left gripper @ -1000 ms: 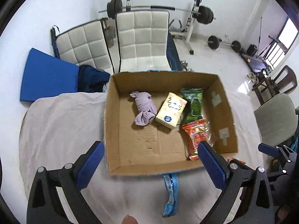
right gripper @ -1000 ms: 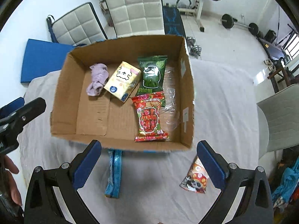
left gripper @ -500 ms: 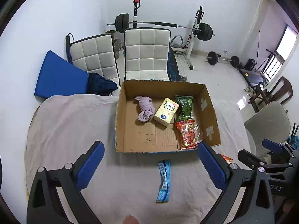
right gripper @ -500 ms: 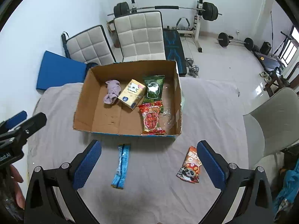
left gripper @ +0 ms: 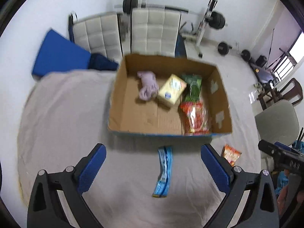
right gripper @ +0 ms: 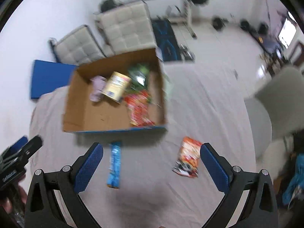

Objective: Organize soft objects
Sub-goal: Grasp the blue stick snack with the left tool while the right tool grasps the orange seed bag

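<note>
An open cardboard box (left gripper: 115, 102) (right gripper: 74, 112) stands on the cloth-covered table. It holds a lilac cloth (left gripper: 147, 87) (right gripper: 96, 89), a yellow tissue pack (left gripper: 172, 90) (right gripper: 115, 89), a green snack bag (left gripper: 192, 87) (right gripper: 139, 76) and a red snack bag (left gripper: 195, 117) (right gripper: 138, 110). A blue packet (left gripper: 164, 172) (right gripper: 115, 167) lies in front of the box. An orange snack bag (left gripper: 230, 154) (right gripper: 188, 157) lies to its right. My left gripper (left gripper: 153, 166) is open and empty over the blue packet. My right gripper (right gripper: 151, 165) is open and empty between the two loose packets.
Two white padded chairs (left gripper: 155, 32) and a blue mat (left gripper: 58, 57) stand behind the table. Gym weights (left gripper: 214, 20) fill the back of the room. A grey chair (left gripper: 275, 121) stands at the table's right side.
Both grippers pulled back and up from the box, then came closer again. The right view has swung to the right. Both stayed open and nothing on the table moved.
</note>
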Available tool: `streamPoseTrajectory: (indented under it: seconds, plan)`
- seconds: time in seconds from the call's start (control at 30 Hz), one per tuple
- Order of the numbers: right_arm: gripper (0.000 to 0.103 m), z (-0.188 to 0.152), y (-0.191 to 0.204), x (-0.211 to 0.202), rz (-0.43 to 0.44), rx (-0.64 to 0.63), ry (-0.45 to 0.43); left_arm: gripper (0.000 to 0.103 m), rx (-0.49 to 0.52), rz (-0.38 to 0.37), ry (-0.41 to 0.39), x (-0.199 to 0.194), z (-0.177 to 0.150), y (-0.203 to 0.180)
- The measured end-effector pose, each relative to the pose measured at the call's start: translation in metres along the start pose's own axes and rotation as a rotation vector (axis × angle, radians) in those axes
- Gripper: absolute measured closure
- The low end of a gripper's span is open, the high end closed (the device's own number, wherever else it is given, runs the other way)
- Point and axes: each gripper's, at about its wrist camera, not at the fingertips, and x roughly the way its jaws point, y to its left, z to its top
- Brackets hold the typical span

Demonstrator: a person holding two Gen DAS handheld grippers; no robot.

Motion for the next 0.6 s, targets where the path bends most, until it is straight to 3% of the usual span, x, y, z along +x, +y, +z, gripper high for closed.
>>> streamPoseTrajectory:
  seconds: [0.23, 0.33, 0.43, 0.6]
  plan:
    - [0.0, -0.009, -0.076, 0.101, -0.048, 0.162, 0.227, 0.001, -0.017, -0.035, 0.21, 0.09, -0.023, -0.011]
    - [0.0, -0.019, -0.1, 0.148, -0.052, 0.227, 0.325, 0.015, 0.002, -0.026, 0.315, 0.132, -0.034, -0.02]
    - [0.0, -0.029, -0.108, 0.181, -0.068, 0.251, 0.381, 0.017, 0.017, -0.011, 0.39, 0.165, -0.045, -0.024]
    - [0.0, -0.041, -0.11, 0.21, -0.076, 0.257, 0.433, 0.033, 0.035, 0.026, 0.501, 0.21, -0.064, -0.028]
